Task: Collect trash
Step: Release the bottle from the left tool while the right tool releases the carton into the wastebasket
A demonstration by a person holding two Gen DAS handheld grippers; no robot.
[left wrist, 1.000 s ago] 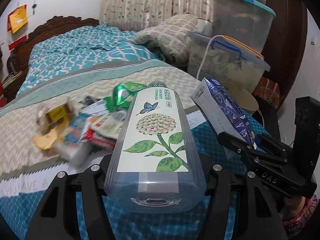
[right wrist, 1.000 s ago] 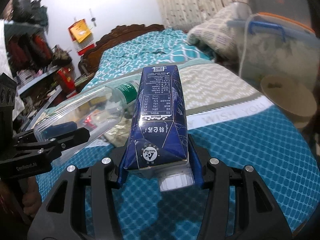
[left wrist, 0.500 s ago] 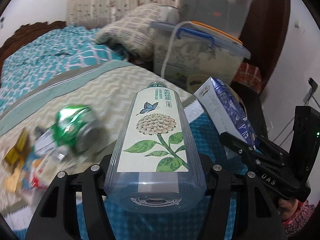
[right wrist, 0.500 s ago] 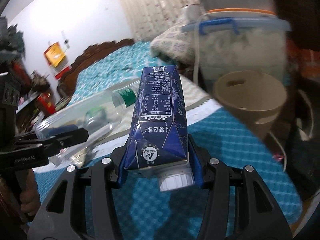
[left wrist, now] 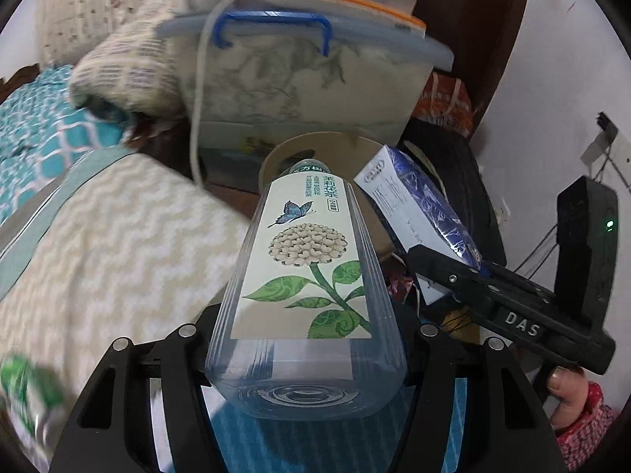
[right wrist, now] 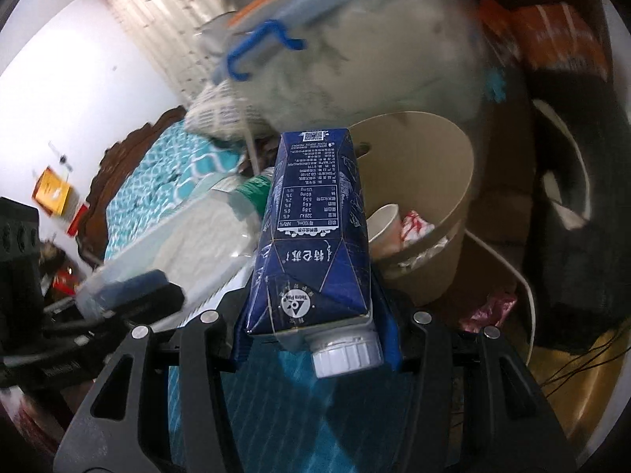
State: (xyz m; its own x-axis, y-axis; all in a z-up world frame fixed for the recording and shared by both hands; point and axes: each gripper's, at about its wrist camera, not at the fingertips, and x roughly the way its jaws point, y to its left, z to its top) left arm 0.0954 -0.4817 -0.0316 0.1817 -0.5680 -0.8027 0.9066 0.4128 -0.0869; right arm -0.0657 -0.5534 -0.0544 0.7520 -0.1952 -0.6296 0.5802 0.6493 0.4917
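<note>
- The left gripper (left wrist: 305,331) points steeply down and forward, its jaws clamped on the sides of a clear plastic bottle (left wrist: 305,276) with a flower label; the bottle's base faces the camera and its neck aims at the bin.
- The right gripper (right wrist: 315,327) tilts down too, rolled a little, jaws gripping a dark blue carton (right wrist: 315,228), white cap end toward the camera.
- From the left view, the carton (left wrist: 418,213) sits just right of the bottle, held out over the bin's edge.
- The tan bin (right wrist: 434,181) stands on the floor beside the bed (left wrist: 98,236), below both items; a paper cup (right wrist: 384,228) and crumpled wrappers lie inside.
- A hand (left wrist: 568,394) in a red patterned sleeve grips the right gripper's handle.
- A lidded storage box (left wrist: 307,79) stands behind the bin.
</note>
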